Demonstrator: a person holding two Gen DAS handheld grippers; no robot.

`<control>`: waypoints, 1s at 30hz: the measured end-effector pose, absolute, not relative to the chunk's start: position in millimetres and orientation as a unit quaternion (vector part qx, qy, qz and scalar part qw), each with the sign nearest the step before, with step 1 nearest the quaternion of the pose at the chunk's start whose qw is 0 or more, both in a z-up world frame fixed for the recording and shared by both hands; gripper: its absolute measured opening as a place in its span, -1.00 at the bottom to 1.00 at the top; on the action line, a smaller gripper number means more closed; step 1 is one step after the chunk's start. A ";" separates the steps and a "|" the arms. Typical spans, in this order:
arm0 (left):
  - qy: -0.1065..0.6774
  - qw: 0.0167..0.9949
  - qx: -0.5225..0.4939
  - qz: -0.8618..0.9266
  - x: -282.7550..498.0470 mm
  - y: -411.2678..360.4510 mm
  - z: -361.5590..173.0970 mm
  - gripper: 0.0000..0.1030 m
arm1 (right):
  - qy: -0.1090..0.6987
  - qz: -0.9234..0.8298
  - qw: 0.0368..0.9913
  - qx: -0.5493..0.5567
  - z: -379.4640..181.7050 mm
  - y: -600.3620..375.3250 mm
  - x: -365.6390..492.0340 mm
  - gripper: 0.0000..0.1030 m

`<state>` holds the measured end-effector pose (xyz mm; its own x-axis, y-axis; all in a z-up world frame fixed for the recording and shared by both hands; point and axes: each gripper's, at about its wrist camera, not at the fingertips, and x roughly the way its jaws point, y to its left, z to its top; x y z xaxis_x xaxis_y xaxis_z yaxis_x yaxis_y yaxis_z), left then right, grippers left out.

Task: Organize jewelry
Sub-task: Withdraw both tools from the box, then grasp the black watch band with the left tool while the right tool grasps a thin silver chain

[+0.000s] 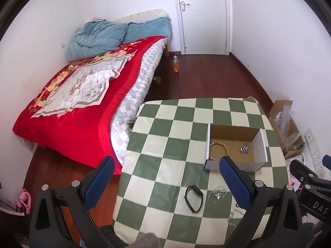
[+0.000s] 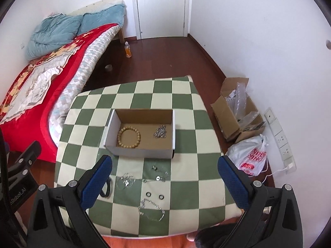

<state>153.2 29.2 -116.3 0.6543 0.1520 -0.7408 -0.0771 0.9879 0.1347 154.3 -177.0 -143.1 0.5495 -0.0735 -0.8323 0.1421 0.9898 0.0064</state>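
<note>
A: Where are we w/ the jewelry?

B: Partway, I'd say. On the green-and-cream checked table (image 2: 186, 144) sits the open white cardboard box w/ brown inside (image 2: 142, 152); a wooden bead bracelet (image 2: 128, 137) and a small silver chain heap (image 2: 160, 133) lie in it already.

A: Rest?

B: Loose on the table near the box: black band (image 1: 193, 198), silver necklaces (image 2: 152, 209), two small dark rings (image 2: 154, 195).

A: Grippers?

B: Left gripper (image 1: 166, 183) and right gripper (image 2: 164, 183) both w/ fingers spread, nothing held. Next pick probably needs a low, fine pinch on a thin chain.

"SUPER MING" on plastic bag (image 2: 249, 157)
</note>
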 end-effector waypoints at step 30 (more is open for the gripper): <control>0.630 0.775 0.000 0.048 189.7 55.8 -309.4 0.98 | 0.645 -0.054 0.761 0.039 -369.3 -190.0 131.0 -0.90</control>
